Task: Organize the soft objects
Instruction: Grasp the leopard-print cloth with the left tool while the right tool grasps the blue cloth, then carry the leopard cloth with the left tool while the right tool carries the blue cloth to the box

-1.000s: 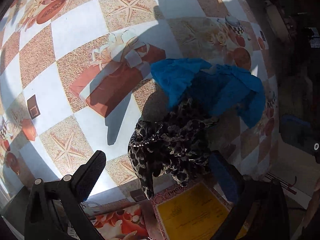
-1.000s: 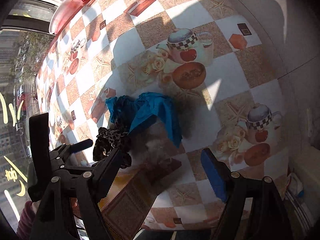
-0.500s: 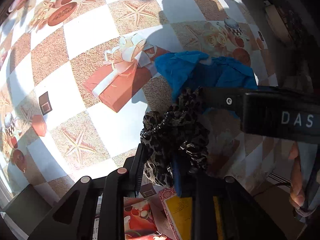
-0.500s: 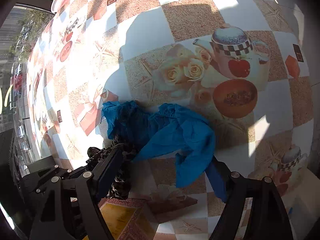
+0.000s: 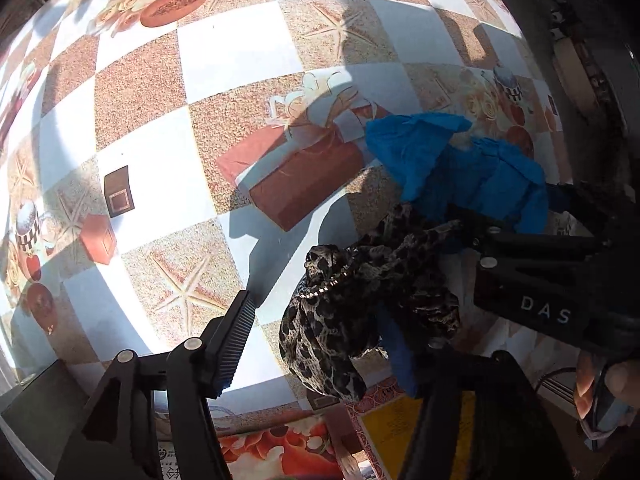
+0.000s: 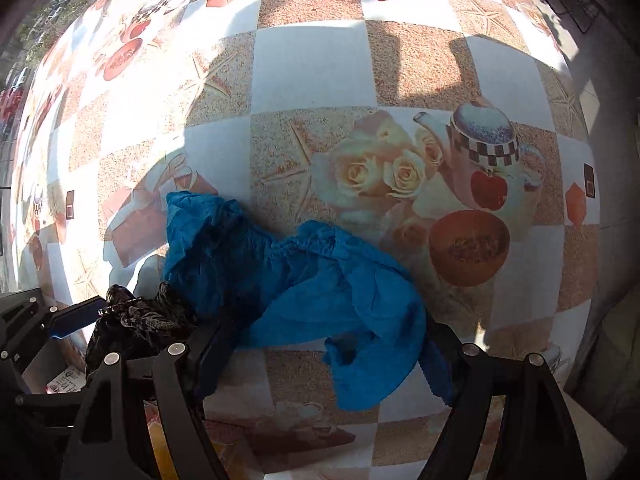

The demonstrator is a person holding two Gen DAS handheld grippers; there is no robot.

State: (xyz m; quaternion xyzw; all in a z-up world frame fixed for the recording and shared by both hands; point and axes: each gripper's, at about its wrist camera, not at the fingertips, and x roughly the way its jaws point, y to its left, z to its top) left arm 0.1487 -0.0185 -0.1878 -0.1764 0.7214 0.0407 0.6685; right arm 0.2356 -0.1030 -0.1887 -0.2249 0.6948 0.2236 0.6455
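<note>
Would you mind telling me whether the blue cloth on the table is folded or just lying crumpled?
Crumpled: the blue cloth lies bunched in loose, uneven creases on the table, with no flat folds or squared edges.

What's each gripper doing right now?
Left gripper: open, jaws just opening, leopard-print cloth between them, not gripped.
Right gripper: open, straddling the blue cloth.

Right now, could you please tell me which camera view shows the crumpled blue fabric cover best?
The right wrist view: the crumpled blue fabric cover lies nearly whole there, spread across the tablecloth. In the left wrist view, the right gripper and the leopard-print cloth hide its near edge.
</note>
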